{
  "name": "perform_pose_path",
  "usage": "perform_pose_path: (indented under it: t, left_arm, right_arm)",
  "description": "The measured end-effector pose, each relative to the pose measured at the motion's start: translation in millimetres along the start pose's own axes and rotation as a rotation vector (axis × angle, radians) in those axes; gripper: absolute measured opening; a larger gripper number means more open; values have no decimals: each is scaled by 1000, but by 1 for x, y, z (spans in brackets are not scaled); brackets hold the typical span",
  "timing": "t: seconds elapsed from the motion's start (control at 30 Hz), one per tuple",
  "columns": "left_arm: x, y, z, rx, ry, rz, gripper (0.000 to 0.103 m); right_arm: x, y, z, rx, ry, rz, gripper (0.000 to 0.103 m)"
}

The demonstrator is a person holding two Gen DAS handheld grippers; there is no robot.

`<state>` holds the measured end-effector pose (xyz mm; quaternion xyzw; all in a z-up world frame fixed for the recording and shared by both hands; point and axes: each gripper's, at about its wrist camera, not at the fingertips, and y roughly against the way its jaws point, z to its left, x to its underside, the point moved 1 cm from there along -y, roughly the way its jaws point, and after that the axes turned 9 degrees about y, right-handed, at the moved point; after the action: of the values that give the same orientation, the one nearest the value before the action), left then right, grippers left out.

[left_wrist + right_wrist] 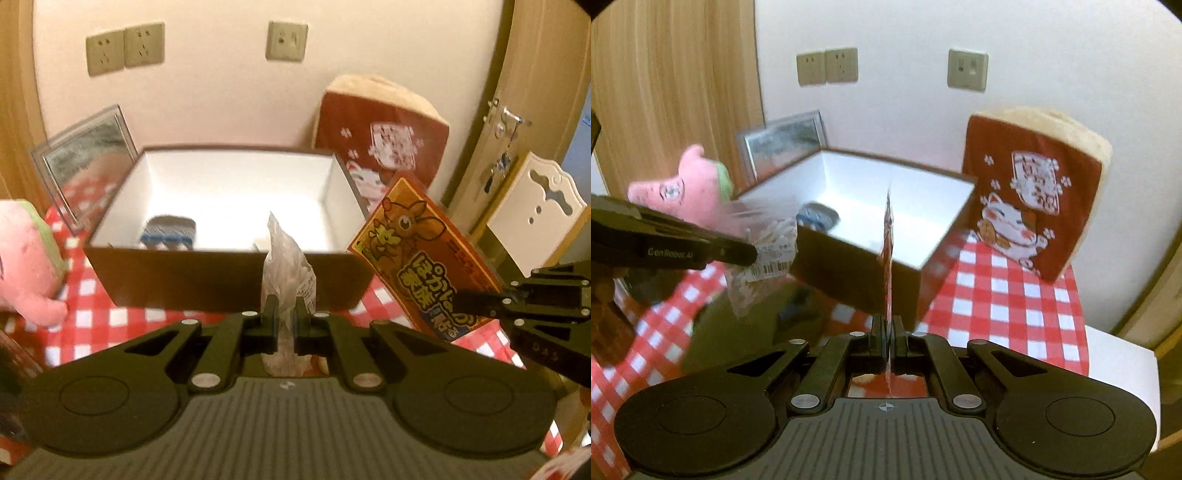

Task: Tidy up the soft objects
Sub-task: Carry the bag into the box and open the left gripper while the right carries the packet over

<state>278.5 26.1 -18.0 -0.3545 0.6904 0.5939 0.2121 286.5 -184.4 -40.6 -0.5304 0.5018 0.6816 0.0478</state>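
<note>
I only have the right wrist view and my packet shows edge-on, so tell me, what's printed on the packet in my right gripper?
Observer: The left wrist view shows the orange packet face-on: a cartoon deer with Japanese lettering, held by the right gripper.
Operator: Is the left gripper pinching its clear bag firmly?
Observer: Yes, the left gripper is shut on the clear plastic bag, which stands upright between its fingers.
Operator: Anything in the box already?
Observer: A blue and grey knitted item lies in the near left corner of the box.
</note>
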Motion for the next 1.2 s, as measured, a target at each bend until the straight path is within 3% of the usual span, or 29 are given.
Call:
perform_pose_path:
  t: [0.27,0.57,0.87,1.2]
  left_arm:
    - [-31,10,15,-25,0,-76,6]
    - [-68,-4,26,-50,-11,-123,6]
    - [-104,-42,43,-83,-12,-108,6]
    - [-121,-98,48,-86,-20,-36,6]
  right_arm:
    - [-40,-3,0,-5,-45,-76,2]
    - [-80,-24,-14,21,-68,-111,2]
    - [-106,-62,-35,57,-68,-99,2]
    - [-114,-110,-50,77,-79,-33,2]
